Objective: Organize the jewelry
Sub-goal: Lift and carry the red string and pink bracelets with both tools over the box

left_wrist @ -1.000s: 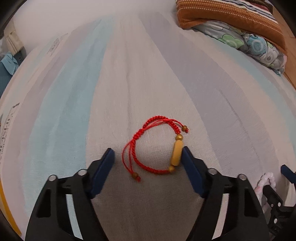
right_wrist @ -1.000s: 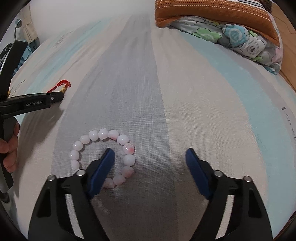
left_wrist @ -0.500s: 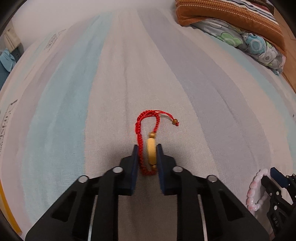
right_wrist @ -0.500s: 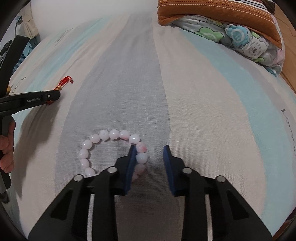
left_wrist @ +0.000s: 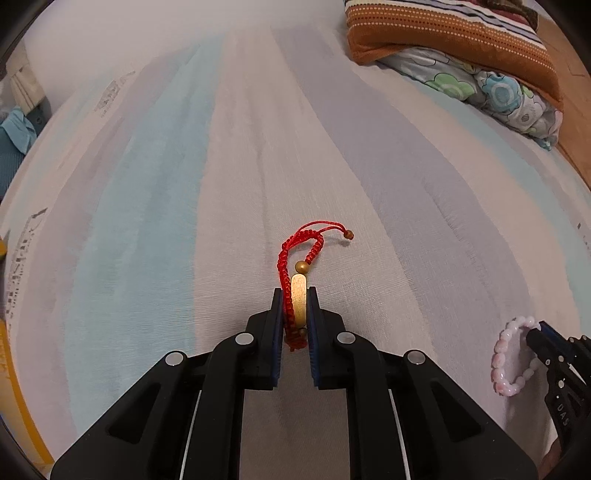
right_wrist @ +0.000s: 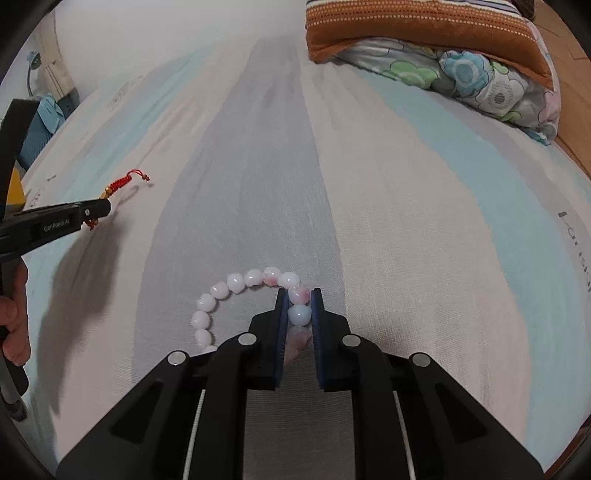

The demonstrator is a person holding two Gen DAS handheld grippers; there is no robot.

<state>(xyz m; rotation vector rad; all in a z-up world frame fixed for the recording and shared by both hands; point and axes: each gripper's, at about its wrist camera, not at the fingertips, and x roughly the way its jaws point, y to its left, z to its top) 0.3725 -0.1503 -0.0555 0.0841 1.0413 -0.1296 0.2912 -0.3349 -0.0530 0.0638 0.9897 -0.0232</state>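
A red cord bracelet [left_wrist: 295,254] with a yellow bar bead lies bunched between my left gripper's [left_wrist: 294,295] pads, which are shut on it just above the striped bedsheet [left_wrist: 184,206]. In the right wrist view it shows as a red tuft [right_wrist: 123,182] ahead of the left gripper [right_wrist: 98,208]. A pink bead bracelet [right_wrist: 236,284] hangs in my right gripper [right_wrist: 299,299], shut on its right-hand beads. It also shows at the right edge of the left wrist view [left_wrist: 508,354], beside the right gripper [left_wrist: 543,332].
A brown striped pillow [right_wrist: 424,26] sits on a folded floral quilt [right_wrist: 491,85] at the far right of the bed. The bed's left edge meets blue fabric [left_wrist: 14,133] and a wall. A wooden floor [left_wrist: 576,110] shows past the right edge.
Both grippers went from wide open over the bracelets to shut on them. The red bracelet is squeezed narrow, and both bracelets have lifted slightly off the sheet.
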